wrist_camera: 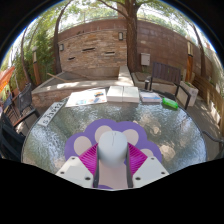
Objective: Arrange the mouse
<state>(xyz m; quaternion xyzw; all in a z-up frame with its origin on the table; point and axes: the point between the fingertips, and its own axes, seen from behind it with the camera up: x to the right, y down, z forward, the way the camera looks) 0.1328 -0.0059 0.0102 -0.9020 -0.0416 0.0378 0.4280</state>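
Observation:
A white computer mouse (113,152) sits between my gripper's (112,160) two fingers, with the magenta pads (87,157) pressed against both its sides. The gripper is shut on the mouse. Under and just beyond it lies a purple mouse mat (112,131) with white paw-print shapes, on a round glass table (60,140). The mouse's rear end is hidden between the white finger bodies.
At the far side of the table lie white boxes and papers (122,94), a flat packet (52,107) off to the left and a green object (170,102) to the right. Beyond are patio chairs, a brick wall and a tree.

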